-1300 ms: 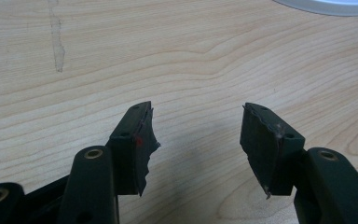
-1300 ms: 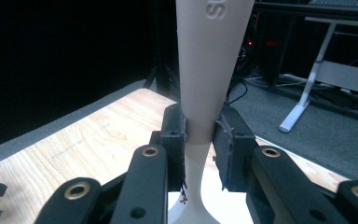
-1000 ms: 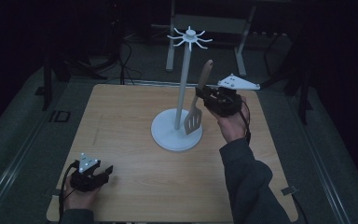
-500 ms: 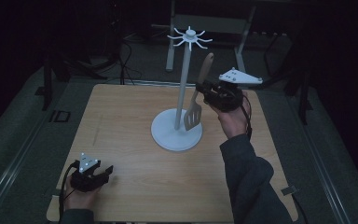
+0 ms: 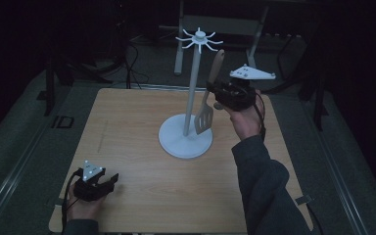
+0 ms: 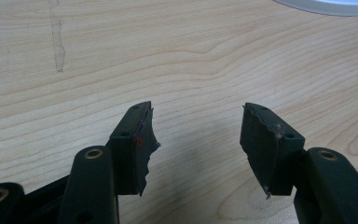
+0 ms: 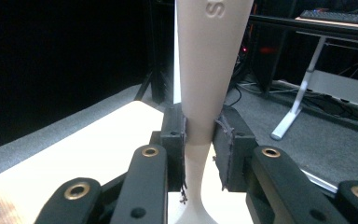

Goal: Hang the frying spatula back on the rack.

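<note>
Gripping spatula (image 5: 209,100) upright, right gripper (image 5: 219,94), beside stand (image 5: 191,98).

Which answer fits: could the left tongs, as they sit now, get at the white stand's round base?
Probably yes: the left tongs rest open on the table, with only bare wood between them and the base.

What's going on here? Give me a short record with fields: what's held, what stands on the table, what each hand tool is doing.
held: slotted spatula, handle up, blade down, lifted off the table
right tool: pads pressed on the spatula's handle
left tool: jaws apart, nothing between them, low over the table at its near left corner
stand: white hook stand with round base, upright at mid-table; hooks at the top bare
spatula and stand: spatula beside the pole, blade above the base
</note>
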The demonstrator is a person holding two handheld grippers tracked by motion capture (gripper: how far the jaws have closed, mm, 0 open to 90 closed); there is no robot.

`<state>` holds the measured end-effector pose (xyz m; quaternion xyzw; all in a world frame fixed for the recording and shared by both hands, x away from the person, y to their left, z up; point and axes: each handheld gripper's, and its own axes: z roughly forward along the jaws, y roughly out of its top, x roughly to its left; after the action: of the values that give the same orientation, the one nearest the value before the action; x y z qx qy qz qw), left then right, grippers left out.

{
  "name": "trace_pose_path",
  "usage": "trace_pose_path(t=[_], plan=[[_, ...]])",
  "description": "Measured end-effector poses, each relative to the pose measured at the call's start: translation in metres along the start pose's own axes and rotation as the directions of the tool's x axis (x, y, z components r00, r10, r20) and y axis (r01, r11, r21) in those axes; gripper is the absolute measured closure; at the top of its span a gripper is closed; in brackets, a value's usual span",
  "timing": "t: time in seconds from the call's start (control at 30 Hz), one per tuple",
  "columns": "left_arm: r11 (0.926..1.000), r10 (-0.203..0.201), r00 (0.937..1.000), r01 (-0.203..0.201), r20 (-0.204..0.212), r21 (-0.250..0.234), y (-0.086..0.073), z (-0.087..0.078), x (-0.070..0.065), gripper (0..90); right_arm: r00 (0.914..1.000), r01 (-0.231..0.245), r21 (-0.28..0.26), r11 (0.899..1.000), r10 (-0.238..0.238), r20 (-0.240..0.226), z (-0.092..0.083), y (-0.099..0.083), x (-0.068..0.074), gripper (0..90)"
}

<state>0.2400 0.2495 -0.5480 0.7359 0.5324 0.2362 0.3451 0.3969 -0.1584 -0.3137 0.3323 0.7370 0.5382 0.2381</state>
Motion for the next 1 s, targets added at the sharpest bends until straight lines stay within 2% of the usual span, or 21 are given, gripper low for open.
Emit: trace_pose_path(t=[0.17, 1.0], plan=[[1.0000, -0.001, 1.0000, 0.001, 0.000, 0.000, 0.000, 0.000, 0.000, 44.3, 1.0000, 0.000, 0.019, 1.000, -0.001, 0.006, 0.004, 0.002, -0.001, 74.9], [1.0000, -0.003, 1.0000, 0.003, 0.000, -0.003, 0.000, 0.000, 0.001, 44.3, 0.9996, 0.005, 0.074, 0.997, -0.003, -0.027, 0.016, 0.014, -0.006, 74.8]])
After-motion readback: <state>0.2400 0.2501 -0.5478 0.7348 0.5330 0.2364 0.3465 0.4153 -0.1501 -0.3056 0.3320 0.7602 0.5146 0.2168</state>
